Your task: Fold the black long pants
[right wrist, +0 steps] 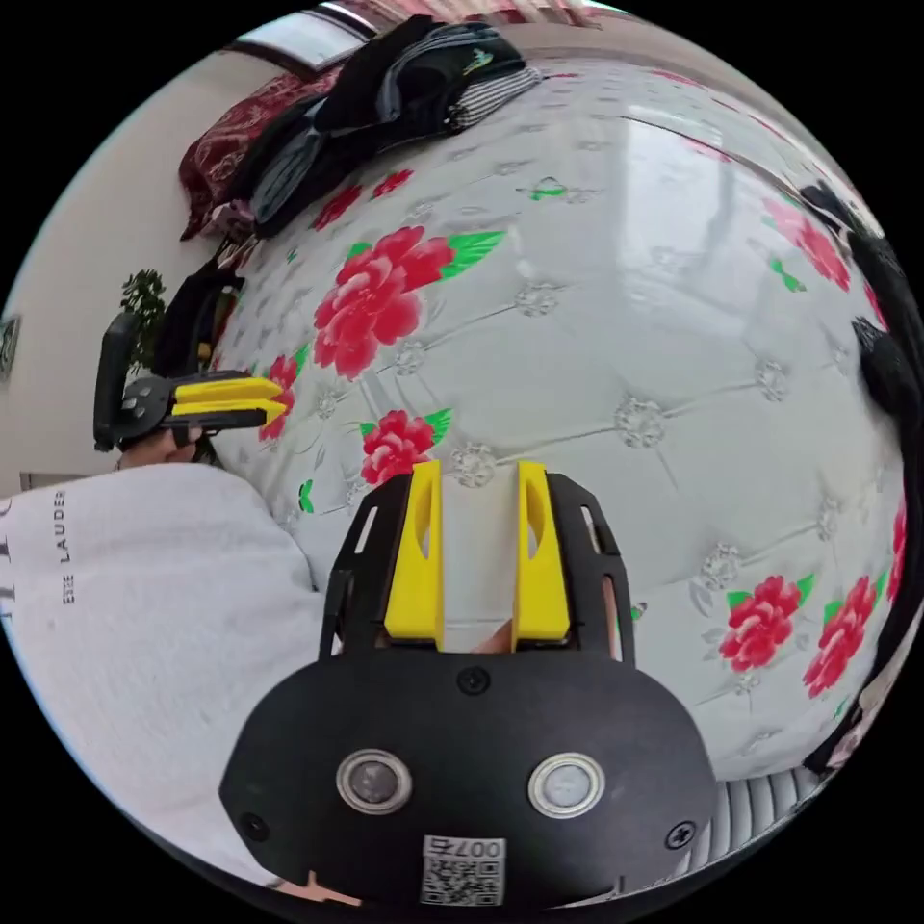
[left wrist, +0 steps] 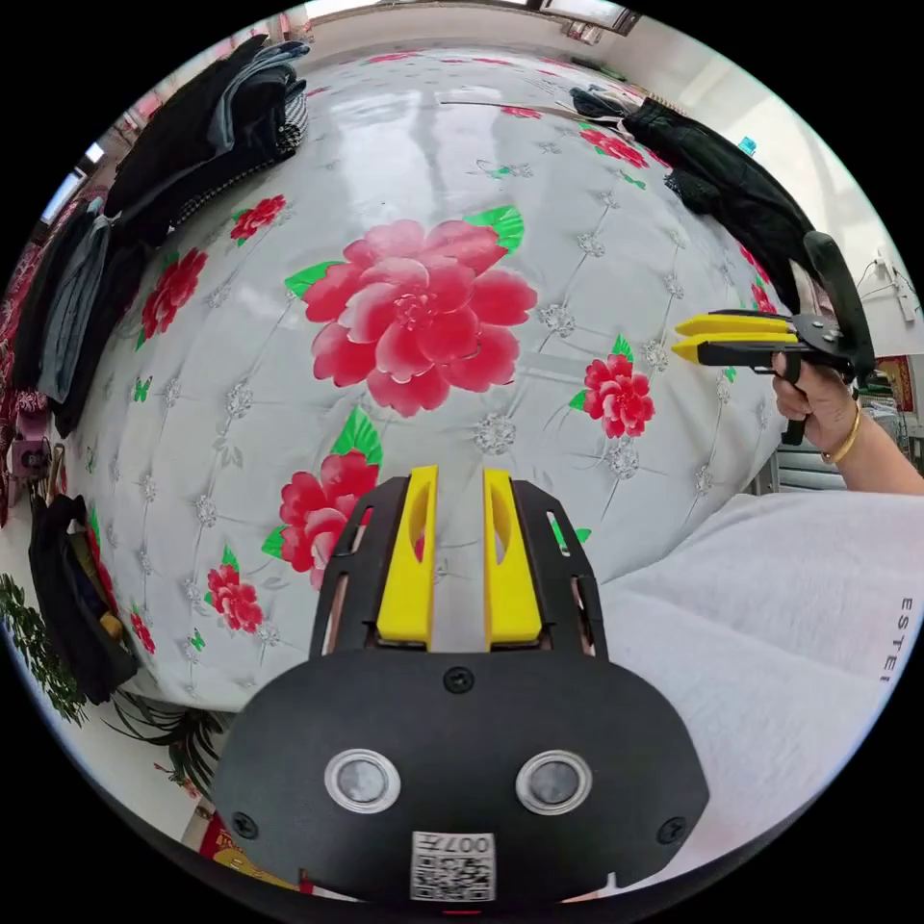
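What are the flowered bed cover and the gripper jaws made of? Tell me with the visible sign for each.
Flowered bed cover: seemingly glossy satin-like or plastic-coated fabric; it mirrors window light and is tufted in diamonds. The left gripper and right gripper have jaws that look like matte yellow moulded plastic on black frames.

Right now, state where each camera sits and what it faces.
Left gripper view: rides the left gripper, facing the floral bed cover; right gripper, hand and white shirt at its right.
Right gripper view: rides the right gripper, facing the same cover; left gripper at its left.
Shared: cover, clothes pile, each other's gripper.
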A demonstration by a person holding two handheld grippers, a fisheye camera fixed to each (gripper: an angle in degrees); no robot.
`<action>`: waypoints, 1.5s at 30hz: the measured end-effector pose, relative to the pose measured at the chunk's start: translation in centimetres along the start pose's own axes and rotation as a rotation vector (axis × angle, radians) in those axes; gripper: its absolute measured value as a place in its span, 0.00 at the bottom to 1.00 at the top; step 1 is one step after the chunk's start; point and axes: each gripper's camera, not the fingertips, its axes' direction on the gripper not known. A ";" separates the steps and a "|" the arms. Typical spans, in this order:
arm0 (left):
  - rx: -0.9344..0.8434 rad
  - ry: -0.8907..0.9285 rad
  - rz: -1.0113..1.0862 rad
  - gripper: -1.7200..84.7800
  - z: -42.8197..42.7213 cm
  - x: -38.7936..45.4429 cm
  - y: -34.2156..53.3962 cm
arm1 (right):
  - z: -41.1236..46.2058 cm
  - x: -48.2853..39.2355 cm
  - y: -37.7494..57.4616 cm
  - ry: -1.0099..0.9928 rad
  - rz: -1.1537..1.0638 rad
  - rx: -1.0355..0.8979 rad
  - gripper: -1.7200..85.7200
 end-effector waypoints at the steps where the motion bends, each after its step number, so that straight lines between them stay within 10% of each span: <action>1: -0.022 -0.002 -0.003 0.11 0.5 1.5 -1.0 | -0.9 0.7 0.2 0.019 0.024 0.023 0.12; 14: -0.140 -0.083 -0.069 0.10 3.8 7.3 -6.4 | -34.6 30.4 11.4 0.641 0.595 0.512 0.16; 21: -0.163 -0.076 -0.115 0.11 3.8 6.8 -7.7 | -37.6 41.2 12.5 0.545 0.884 0.518 0.12; 31: -0.169 -0.036 -0.107 0.11 3.0 4.8 -8.0 | -36.6 24.7 13.2 0.688 0.711 0.722 0.02; 45: 0.148 0.168 -0.051 0.10 -3.6 0.5 1.0 | -19.9 -18.5 -5.5 -0.299 -0.371 0.417 0.04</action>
